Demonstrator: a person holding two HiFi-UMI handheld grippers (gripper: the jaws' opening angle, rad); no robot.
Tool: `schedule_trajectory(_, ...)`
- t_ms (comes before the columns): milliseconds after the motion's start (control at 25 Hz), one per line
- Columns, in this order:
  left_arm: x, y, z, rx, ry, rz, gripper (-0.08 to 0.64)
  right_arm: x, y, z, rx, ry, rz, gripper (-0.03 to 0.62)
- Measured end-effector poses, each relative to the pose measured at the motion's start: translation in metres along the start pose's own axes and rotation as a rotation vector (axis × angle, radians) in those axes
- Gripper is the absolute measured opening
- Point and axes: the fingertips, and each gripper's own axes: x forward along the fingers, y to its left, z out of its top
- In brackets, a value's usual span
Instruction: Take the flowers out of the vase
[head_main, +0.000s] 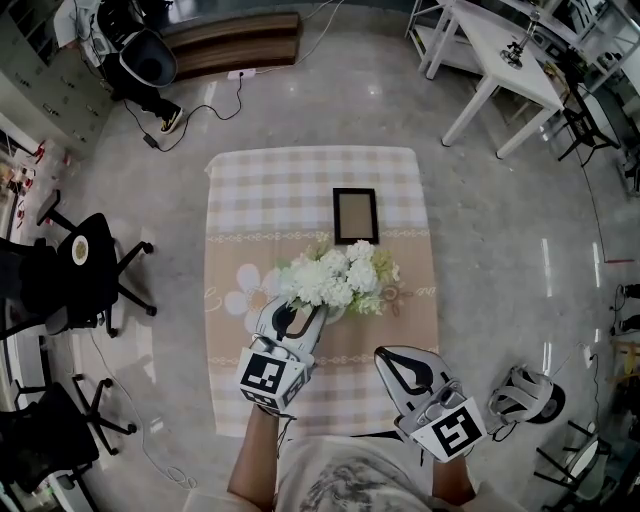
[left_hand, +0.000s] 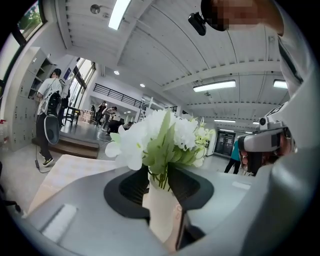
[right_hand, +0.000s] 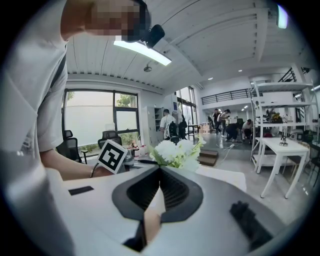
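The left gripper (left_hand: 158, 169) is standing about half closed on the vase (left_hand: 160, 212). Its 2 ribbed pads are pressing the cream body from either side, just under the rim. That grip is most likely there to pin the vase down, so it is not lifting or tipping when the stems get pulled.

The flowers (left_hand: 161, 134) are sitting in the vase, none taken out yet. Their white heads and green leaves are spreading above and just beyond the left jaw tips, and the stems are running down between the pads into the neck.

The right gripper (right_hand: 160, 171) is hanging back with its jaws brought together at the tips and nothing between them. The bouquet is lying ahead of those jaws and well apart from them. By my judgement this is the free tool for the pull. It is going to have to open before going in at the stems, above the left pads.
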Motion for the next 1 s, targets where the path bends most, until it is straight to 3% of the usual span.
schedule_trajectory(1000,-0.011,-0.008,0.033,0.056,-0.077,0.023,0.06,0.006,0.01,0.009,-0.01,-0.019,0.021,0.015)
